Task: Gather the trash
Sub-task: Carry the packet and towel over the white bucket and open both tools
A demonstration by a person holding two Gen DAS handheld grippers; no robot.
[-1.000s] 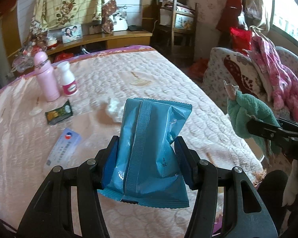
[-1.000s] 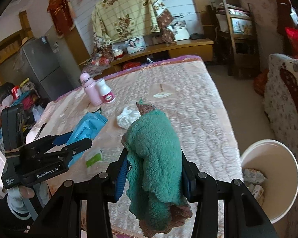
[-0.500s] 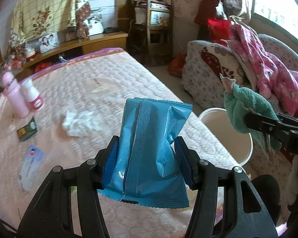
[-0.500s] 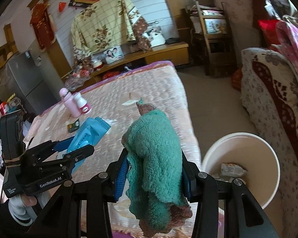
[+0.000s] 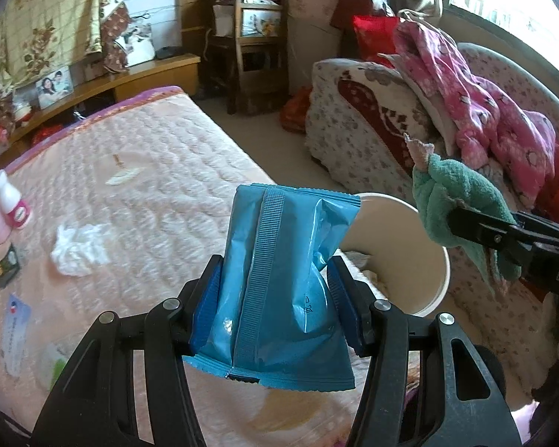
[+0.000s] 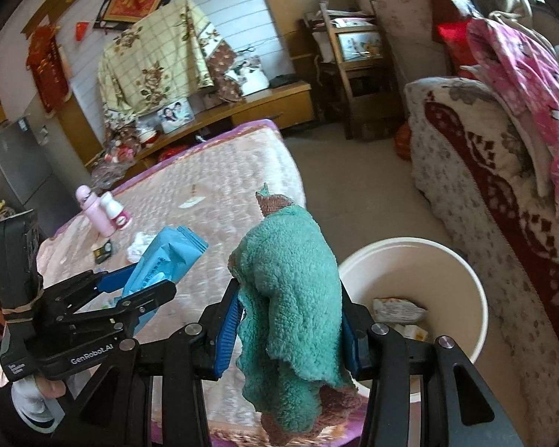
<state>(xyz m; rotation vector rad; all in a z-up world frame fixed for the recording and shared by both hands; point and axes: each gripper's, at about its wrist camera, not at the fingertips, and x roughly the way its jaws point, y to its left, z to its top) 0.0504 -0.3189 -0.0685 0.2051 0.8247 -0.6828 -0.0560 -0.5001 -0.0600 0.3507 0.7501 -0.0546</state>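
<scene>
The left claw (image 5: 275, 305) is clamping a blue wrapper (image 5: 279, 283) upright between its pads, and the right claw (image 6: 289, 320) is gripping a green rag (image 6: 290, 290) the same way, probably so neither slips in carrying. The white bin (image 6: 466, 287) is sitting on the floor just ahead and right of the right claw, beside the bed (image 6: 220, 171). A crumpled tissue (image 5: 80, 247) is lying ahead-left of the left claw, not yet collected.

Each view looks forward between its own jaws from close behind. Both share the bed (image 5: 160, 171) and the white bucket (image 6: 477, 298) beyond them.
</scene>
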